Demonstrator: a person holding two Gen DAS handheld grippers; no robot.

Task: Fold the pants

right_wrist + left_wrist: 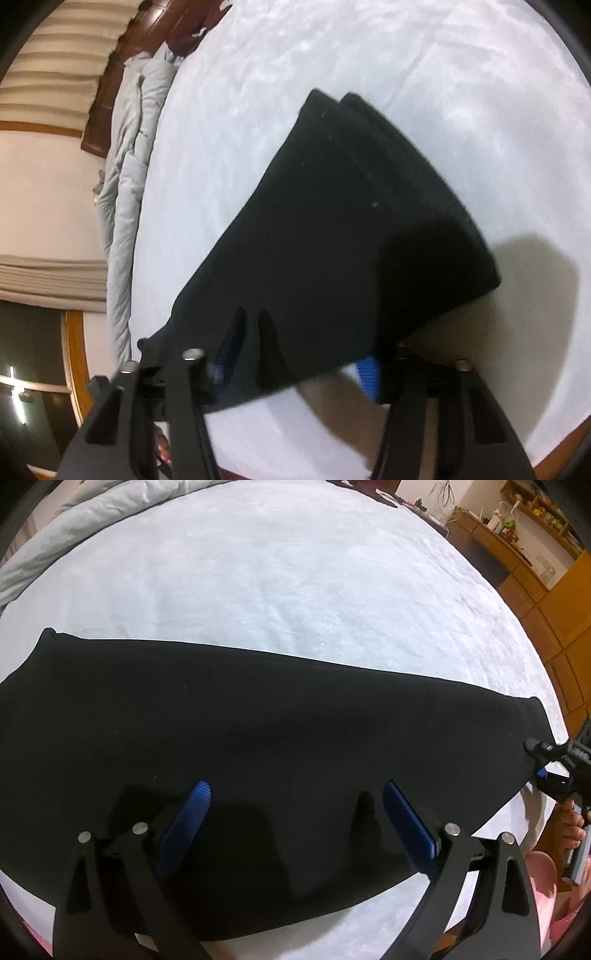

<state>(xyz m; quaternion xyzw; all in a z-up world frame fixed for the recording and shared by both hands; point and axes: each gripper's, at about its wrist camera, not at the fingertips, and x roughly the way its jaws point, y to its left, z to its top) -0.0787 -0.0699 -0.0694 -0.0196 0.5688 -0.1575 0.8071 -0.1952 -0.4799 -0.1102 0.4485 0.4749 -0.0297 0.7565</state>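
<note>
Fingers spread over black pants [258,716] on a pale bed [295,572].
Left wrist view: left gripper [295,794] hovers wide apart above the cloth. Right wrist view: right gripper [306,339] straddles the pants' blurred edge; whether its pads press, I cannot tell.

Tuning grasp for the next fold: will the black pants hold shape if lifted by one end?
Probably not. The pants lie flat and limp on the bed sheet, so they likely sag. In the right wrist view an end appears raised over its shadow and drooping. The matte knit probably clings rather than slides.
</note>
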